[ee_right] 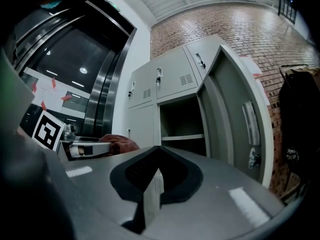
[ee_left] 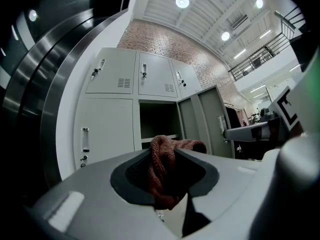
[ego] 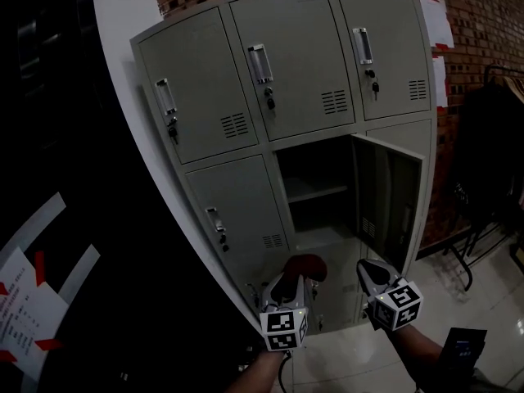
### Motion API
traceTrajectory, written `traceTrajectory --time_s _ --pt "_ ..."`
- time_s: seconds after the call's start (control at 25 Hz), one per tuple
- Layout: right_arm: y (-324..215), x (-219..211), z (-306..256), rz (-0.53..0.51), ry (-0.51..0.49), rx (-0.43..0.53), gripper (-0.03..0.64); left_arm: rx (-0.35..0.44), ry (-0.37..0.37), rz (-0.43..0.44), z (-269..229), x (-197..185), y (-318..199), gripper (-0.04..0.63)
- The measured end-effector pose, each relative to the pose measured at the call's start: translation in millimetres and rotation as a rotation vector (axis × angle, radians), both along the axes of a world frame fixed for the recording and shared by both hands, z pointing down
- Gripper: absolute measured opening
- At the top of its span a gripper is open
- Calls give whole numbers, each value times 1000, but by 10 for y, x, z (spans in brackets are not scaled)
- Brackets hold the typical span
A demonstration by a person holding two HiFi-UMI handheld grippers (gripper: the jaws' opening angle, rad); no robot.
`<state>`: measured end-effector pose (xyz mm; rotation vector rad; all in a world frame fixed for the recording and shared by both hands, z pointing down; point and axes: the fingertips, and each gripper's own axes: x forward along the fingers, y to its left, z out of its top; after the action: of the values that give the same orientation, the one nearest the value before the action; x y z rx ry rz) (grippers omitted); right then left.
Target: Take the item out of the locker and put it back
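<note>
A dark red knitted cloth (ego: 305,266) is pinched in my left gripper (ego: 288,282), which is shut on it just below and in front of the open locker compartment (ego: 315,195). In the left gripper view the cloth (ee_left: 165,166) bunches between the jaws and spills over their tips. My right gripper (ego: 371,273) hangs beside it on the right, near the foot of the open door (ego: 391,199). Its jaws are shut with nothing between them (ee_right: 157,167). The compartment's shelf (ee_right: 182,136) looks bare. The cloth (ee_right: 120,144) also shows at the left of the right gripper view.
The grey locker bank (ego: 286,64) has its other doors closed, with keys in the locks. A curved white wall edge (ego: 123,47) and dark panels run along the left. A brick wall (ego: 483,23) and a rack of dark clothes (ego: 491,146) stand to the right.
</note>
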<state>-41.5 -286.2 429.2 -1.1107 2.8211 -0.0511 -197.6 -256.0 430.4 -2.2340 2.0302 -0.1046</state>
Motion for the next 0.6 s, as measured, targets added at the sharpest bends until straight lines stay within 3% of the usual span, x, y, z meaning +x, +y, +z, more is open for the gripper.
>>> traceTrajectory --time_s 0.6 --pt "166 -84 -61 -21 9 17 -9 19 14 7 -60 53 110 115"
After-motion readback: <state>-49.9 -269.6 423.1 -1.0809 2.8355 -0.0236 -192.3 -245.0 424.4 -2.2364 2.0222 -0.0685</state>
